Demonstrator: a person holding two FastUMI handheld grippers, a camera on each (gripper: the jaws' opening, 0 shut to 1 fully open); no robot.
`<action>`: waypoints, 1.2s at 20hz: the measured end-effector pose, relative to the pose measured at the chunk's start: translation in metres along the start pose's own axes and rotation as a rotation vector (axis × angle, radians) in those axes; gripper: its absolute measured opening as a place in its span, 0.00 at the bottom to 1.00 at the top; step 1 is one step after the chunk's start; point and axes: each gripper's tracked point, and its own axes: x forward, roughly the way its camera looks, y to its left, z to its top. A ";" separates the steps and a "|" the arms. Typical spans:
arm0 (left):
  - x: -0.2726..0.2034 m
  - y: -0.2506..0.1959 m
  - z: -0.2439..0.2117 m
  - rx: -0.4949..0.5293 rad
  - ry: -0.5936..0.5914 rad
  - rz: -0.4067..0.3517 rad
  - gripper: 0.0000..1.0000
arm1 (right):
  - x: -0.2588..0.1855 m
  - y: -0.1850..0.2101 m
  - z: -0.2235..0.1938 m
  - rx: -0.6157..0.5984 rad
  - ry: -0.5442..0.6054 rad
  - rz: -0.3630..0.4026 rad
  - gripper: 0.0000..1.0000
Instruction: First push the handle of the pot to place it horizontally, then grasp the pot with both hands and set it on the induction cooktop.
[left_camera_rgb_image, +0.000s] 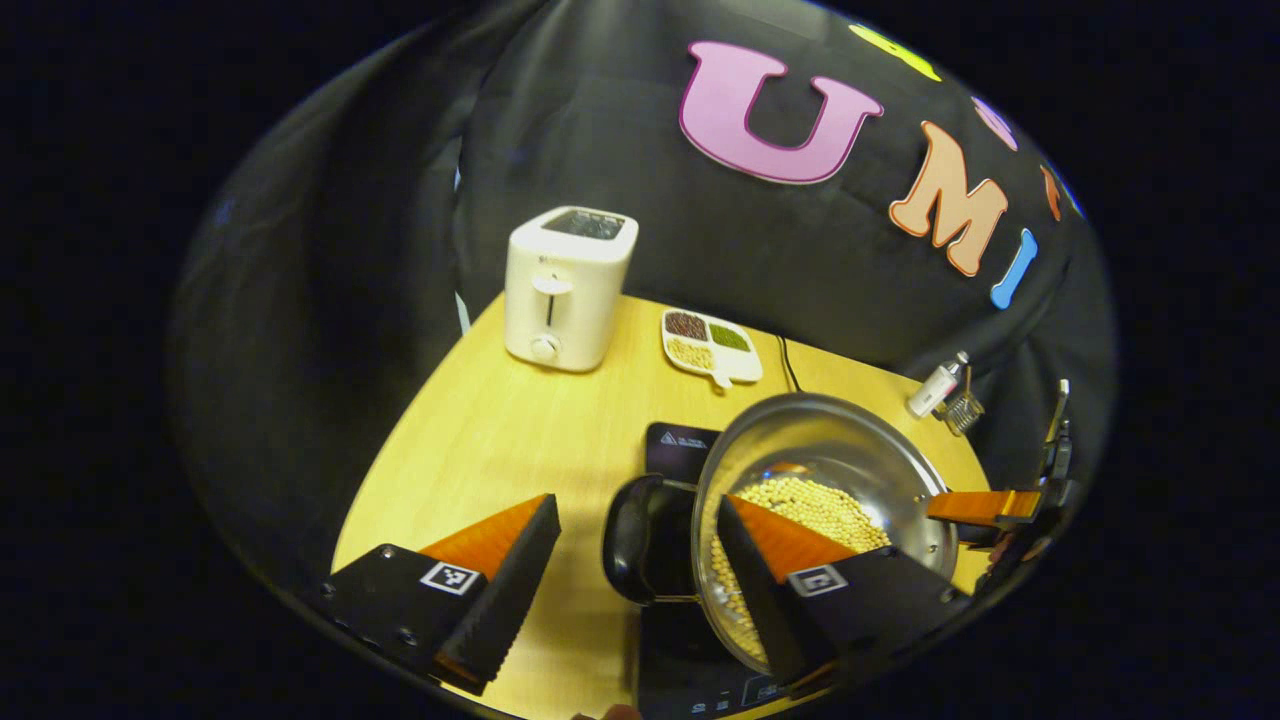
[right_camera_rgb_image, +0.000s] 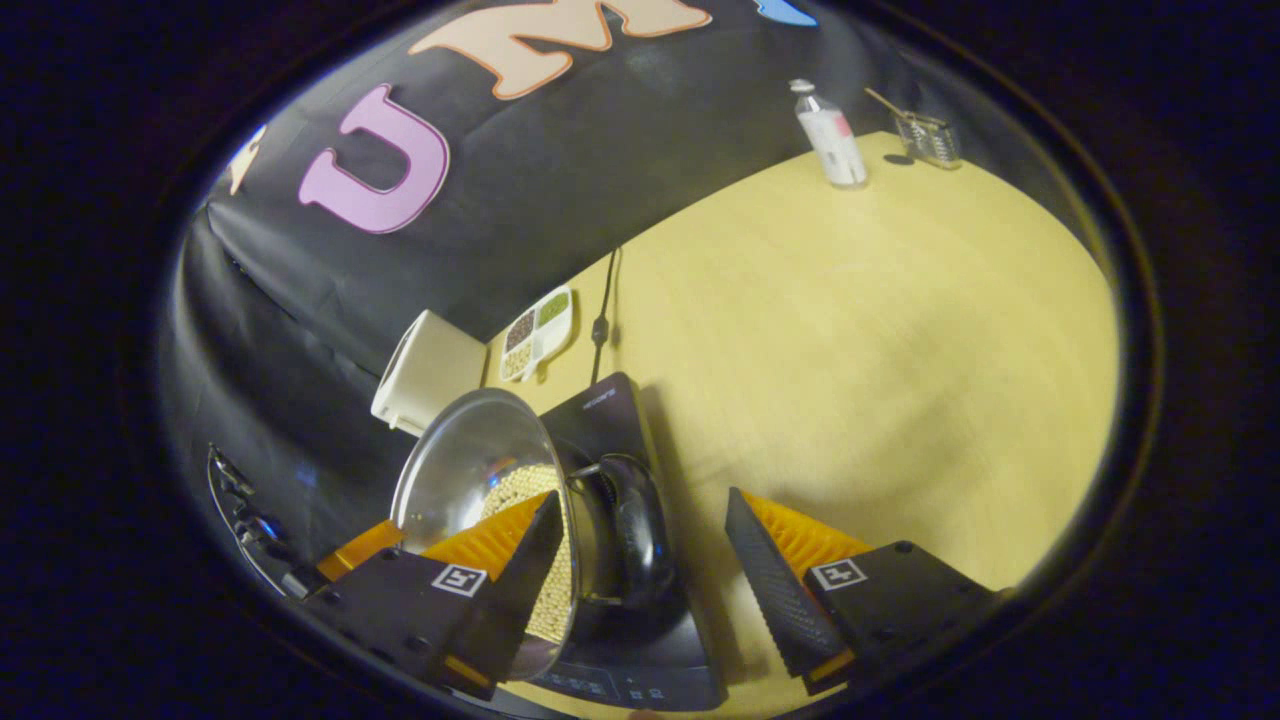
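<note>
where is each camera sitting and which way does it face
Left gripper view: rides on the left gripper, open astride the pot handle, facing toaster and booth wall; the other gripper's finger holds the far rim.
Right gripper view: rides on the right gripper, open astride the opposite handle, facing across the table toward a bottle.
Shared: pot of beans, cooktop, toaster, snack tray, bottle.

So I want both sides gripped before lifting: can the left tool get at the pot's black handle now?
Probably yes: the left tool is open, and the black handle sits between its fingers, unobstructed.
</note>
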 end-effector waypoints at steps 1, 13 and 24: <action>-0.009 0.004 0.005 0.028 -0.022 0.035 0.99 | -0.018 -0.003 0.008 -0.004 -0.032 -0.016 1.00; -0.112 -0.103 0.034 0.152 -0.168 0.052 0.97 | -0.214 -0.048 0.120 -0.311 -0.438 -0.200 1.00; -0.214 -0.296 0.092 0.160 -0.525 0.102 0.94 | -0.385 -0.075 0.219 -0.554 -0.729 -0.038 1.00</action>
